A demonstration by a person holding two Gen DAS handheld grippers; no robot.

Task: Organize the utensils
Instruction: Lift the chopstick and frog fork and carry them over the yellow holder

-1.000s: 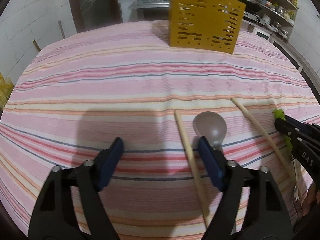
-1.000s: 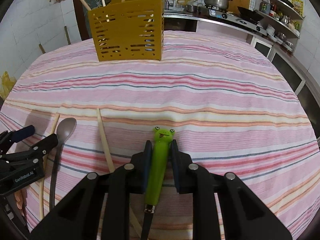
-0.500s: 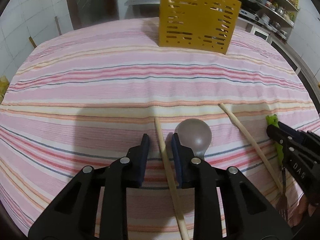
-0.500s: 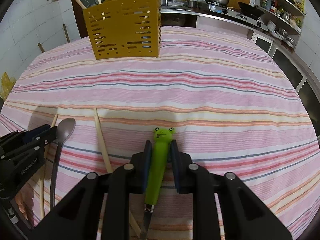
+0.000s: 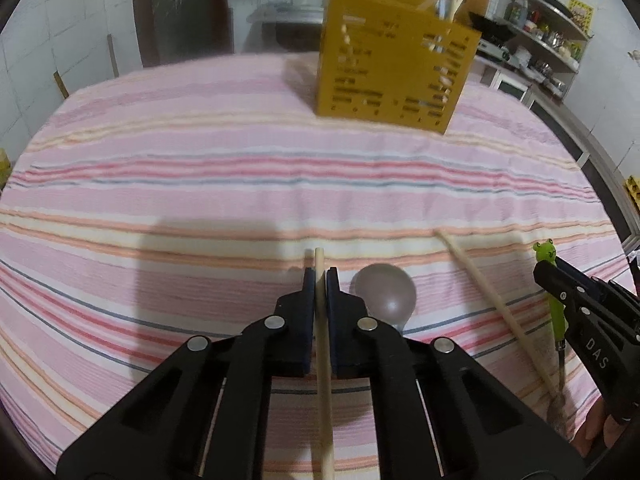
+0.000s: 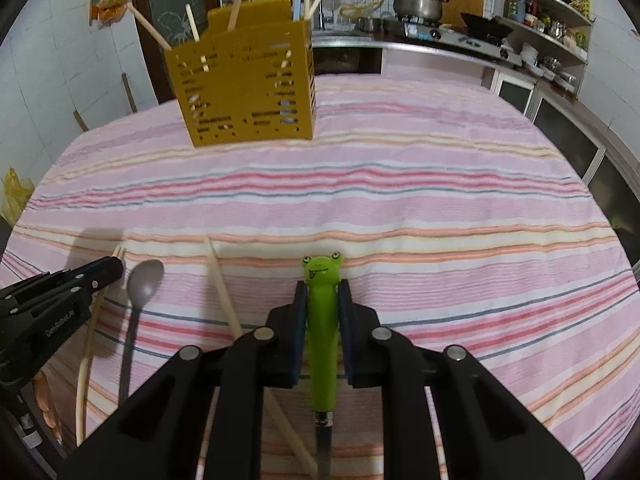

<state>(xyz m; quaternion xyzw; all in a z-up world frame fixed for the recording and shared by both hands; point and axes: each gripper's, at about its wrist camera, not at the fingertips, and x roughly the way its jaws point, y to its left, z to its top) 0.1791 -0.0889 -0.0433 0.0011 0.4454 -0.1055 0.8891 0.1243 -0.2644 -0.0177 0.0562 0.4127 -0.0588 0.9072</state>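
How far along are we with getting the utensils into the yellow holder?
Partly done: several chopsticks already stand in the yellow holder. In hand: the left gripper is shut on a chopstick, and the right gripper is shut on the frog-handled utensil. Left on the striped cloth: the spoon and another chopstick.

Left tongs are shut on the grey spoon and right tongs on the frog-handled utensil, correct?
Not quite. The left tongs are shut on a chopstick; the grey spoon lies beside them, as the left wrist view shows. The right tongs do hold the frog-handled utensil.
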